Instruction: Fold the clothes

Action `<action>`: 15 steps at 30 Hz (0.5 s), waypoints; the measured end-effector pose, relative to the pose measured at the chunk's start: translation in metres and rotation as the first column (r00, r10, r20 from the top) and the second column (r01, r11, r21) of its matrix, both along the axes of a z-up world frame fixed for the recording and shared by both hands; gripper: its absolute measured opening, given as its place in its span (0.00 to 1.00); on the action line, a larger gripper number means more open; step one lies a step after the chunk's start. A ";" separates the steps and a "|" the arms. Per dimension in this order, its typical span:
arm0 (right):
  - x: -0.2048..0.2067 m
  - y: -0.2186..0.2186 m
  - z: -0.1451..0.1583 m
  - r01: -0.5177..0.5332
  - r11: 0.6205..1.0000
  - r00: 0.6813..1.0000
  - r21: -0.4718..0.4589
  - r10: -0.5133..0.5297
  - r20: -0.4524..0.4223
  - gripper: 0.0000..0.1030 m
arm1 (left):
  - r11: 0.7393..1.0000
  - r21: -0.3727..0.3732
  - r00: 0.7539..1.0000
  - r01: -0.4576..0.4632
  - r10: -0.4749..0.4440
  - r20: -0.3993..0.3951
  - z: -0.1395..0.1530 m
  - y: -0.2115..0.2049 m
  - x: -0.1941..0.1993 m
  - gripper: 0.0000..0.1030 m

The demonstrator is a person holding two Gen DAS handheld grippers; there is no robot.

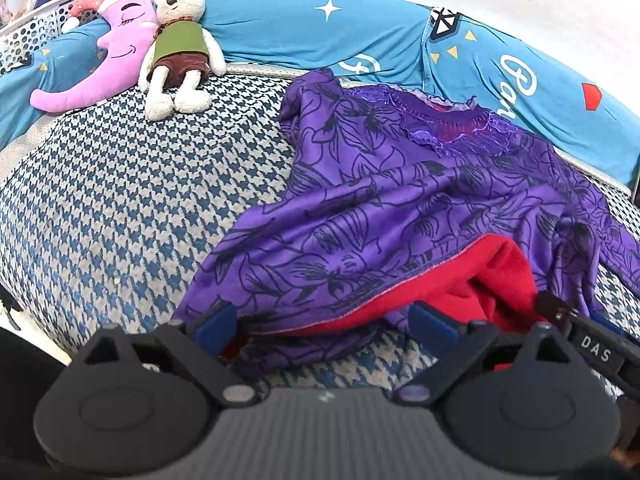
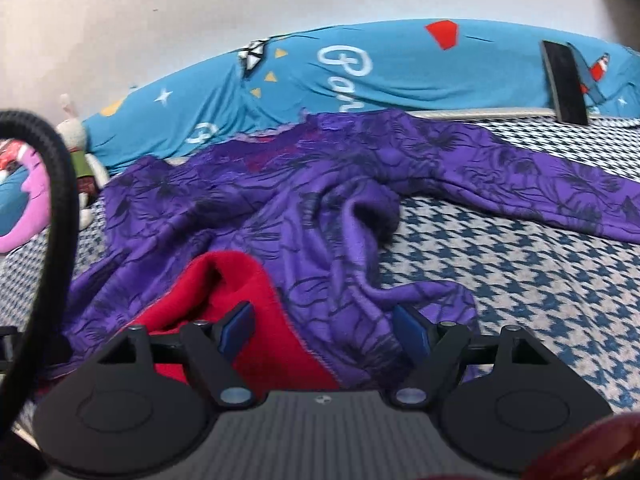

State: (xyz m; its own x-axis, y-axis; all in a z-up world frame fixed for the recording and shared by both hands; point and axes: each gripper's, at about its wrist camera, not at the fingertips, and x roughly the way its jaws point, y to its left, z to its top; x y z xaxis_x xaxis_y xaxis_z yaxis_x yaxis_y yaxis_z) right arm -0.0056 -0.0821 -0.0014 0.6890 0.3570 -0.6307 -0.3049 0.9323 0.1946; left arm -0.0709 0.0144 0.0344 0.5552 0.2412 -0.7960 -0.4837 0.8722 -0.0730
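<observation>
A purple top (image 1: 400,200) with a dark flower print and a lace neckline lies crumpled on the houndstooth bed cover (image 1: 120,200). Its red lining (image 1: 460,292) shows at the turned-up hem. My left gripper (image 1: 324,326) stands open at the hem's near edge, the cloth lying between its blue pads (image 1: 214,326). In the right wrist view the purple top (image 2: 320,200) spreads ahead with one sleeve (image 2: 540,188) stretched to the right. My right gripper (image 2: 326,330) is open over the red lining (image 2: 240,280) and a purple fold. The right gripper's tip (image 1: 560,308) shows in the left wrist view.
A blue quilt (image 1: 320,36) runs along the wall behind the bed. A pink moon plush (image 1: 116,48) and a rabbit doll (image 1: 180,48) lie at the back left. A white perforated basket (image 1: 28,36) stands far left. A black cable (image 2: 60,208) hangs at left; a dark flat object (image 2: 564,80) leans on the quilt.
</observation>
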 end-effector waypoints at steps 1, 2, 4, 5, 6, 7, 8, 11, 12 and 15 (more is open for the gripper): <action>-0.001 0.001 0.001 -0.005 1.000 1.000 0.002 0.005 0.006 0.75 | 1.000 -0.001 1.000 0.002 -0.002 0.000 0.000 -0.001 0.000 0.94; -0.001 0.001 0.001 -0.009 1.000 1.000 0.004 0.009 0.013 0.75 | 1.000 -0.003 1.000 0.004 -0.004 0.001 0.000 -0.001 0.000 0.94; -0.003 0.002 0.003 -0.014 1.000 1.000 0.007 0.014 0.026 0.75 | 1.000 -0.004 1.000 0.004 -0.004 0.005 0.001 -0.001 -0.001 0.95; -0.003 0.001 0.003 -0.013 1.000 1.000 0.009 0.013 0.029 0.75 | 1.000 -0.007 1.000 0.003 -0.003 0.007 0.001 -0.001 -0.002 0.95; -0.003 0.001 0.003 -0.013 1.000 0.999 0.011 0.013 0.031 0.75 | 1.000 -0.010 1.000 0.002 -0.002 0.010 0.002 -0.001 -0.002 0.95; -0.003 0.000 0.003 -0.010 1.000 1.000 0.012 0.010 0.029 0.75 | 1.000 -0.014 1.000 -0.001 0.001 0.015 0.004 0.000 -0.003 0.95; -0.002 0.000 0.003 -0.008 1.000 1.000 0.013 0.008 0.025 0.75 | 1.000 -0.017 1.000 -0.004 0.004 0.021 0.006 0.001 -0.004 0.95; 0.000 -0.001 0.003 -0.003 1.000 1.000 0.017 0.003 0.021 0.75 | 1.000 -0.022 0.999 -0.021 0.021 0.042 0.012 0.005 -0.005 0.95; 0.001 -0.002 0.003 0.001 1.000 1.000 0.018 -0.001 0.024 0.75 | 0.999 -0.025 0.999 -0.026 0.027 0.047 0.015 0.006 -0.006 0.95; 0.002 -0.005 0.004 0.020 1.000 0.999 0.017 -0.020 0.032 0.75 | 0.999 -0.039 0.998 -0.016 0.019 0.058 0.018 0.004 -0.007 0.95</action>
State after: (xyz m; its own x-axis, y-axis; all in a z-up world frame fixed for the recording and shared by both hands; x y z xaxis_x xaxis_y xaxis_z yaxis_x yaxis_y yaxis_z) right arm -0.0034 -0.0872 0.0028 0.7158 0.3533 -0.6023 -0.2926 0.9349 0.2006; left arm -0.0784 0.0186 0.0527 0.5967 0.2214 -0.7713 -0.4928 0.8597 -0.1345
